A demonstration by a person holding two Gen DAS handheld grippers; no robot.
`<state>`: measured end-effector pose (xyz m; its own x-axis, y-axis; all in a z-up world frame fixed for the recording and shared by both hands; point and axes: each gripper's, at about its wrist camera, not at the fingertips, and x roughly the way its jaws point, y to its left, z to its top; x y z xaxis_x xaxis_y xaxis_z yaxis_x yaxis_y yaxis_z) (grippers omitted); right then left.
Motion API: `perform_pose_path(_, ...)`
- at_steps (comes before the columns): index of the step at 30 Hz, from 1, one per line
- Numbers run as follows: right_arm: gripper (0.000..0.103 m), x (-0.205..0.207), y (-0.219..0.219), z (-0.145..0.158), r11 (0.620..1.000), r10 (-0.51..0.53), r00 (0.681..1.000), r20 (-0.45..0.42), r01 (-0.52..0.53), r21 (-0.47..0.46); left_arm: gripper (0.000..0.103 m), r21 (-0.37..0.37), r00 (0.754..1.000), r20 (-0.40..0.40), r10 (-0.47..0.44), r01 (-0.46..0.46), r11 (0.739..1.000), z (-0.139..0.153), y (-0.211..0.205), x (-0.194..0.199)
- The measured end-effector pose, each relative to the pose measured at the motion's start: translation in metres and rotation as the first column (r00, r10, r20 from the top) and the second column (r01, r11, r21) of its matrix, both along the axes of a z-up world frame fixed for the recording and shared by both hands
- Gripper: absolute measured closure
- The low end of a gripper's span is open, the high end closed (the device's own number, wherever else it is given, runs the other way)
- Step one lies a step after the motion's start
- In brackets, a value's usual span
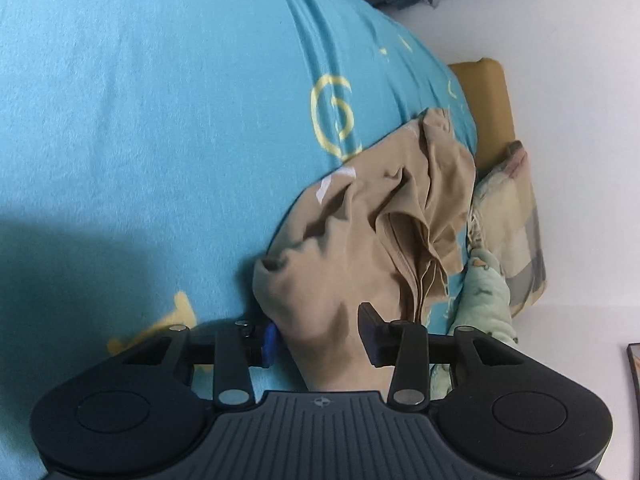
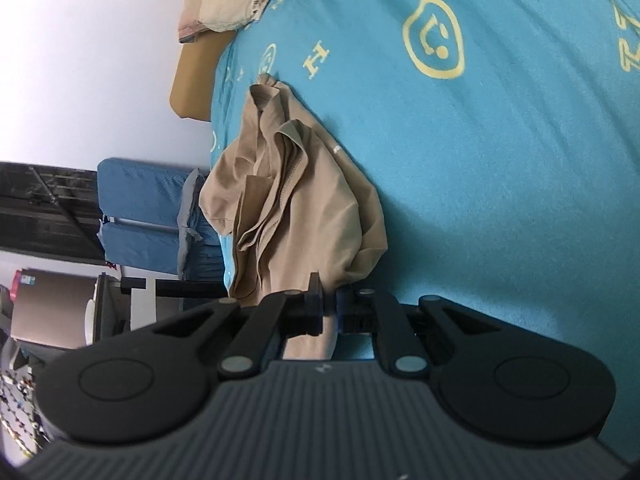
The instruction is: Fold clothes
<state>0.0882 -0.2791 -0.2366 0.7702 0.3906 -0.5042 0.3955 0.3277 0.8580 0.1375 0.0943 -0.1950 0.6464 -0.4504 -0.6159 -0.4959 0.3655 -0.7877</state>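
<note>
On the blue bed sheet (image 1: 140,120) lay the crumpled tan garment (image 1: 360,232), held at two places.

The left gripper (image 1: 320,336) stood wide open around the cloth; the right gripper (image 2: 330,308) was closed on a thin edge. That edge could slip out if pulled unevenly. Bunched folds hid the garment's shape.

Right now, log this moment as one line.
left gripper: open around shirt | right gripper: shut on shirt | shirt: crumpled on bed
</note>
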Motion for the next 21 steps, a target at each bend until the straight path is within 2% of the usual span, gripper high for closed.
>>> perform_pose_path(3, 0.094, -0.001, 0.0, 0.008, 0.999, -0.002, 0.999, 0.032, 0.003, -0.037, 0.077, 0.014, 1.0, 0.009, 0.025, -0.025, 1.0, 0.001, 0.003, -0.001)
perform_pose_path(5, 0.094, -0.001, 0.001, 0.013, 0.998, 0.004, 0.999, 0.053, -0.001, -0.067, 0.093, 0.02, 0.999, 0.036, 0.028, -0.029, 0.999, 0.006, 0.003, -0.002)
perform_pose_path(9, 0.094, -0.006, 0.007, 0.036, 0.985, 0.033, 0.991, 0.133, -0.009, -0.175, 0.096, 0.089, 0.982, 0.19, -0.012, -0.005, 0.996, 0.04, -0.003, -0.011)
perform_pose_path(13, 0.094, -0.027, 0.011, 0.07, 0.962, 0.052, 0.964, 0.261, 0.022, -0.272, 0.096, 0.129, 0.943, 0.328, -0.057, 0.015, 0.992, 0.079, -0.009, -0.031)
perform_pose_path(16, 0.095, -0.058, 0.009, 0.09, 0.957, 0.039, 0.939, 0.343, 0.063, -0.282, 0.096, 0.135, 0.913, 0.399, -0.084, 0.032, 0.99, 0.102, -0.013, -0.061)
perform_pose_path(21, 0.094, -0.126, 0.006, 0.107, 0.958, 0.009, 0.91, 0.413, 0.111, -0.265, 0.096, 0.11, 0.887, 0.448, -0.11, 0.068, 0.992, 0.131, -0.014, -0.127)
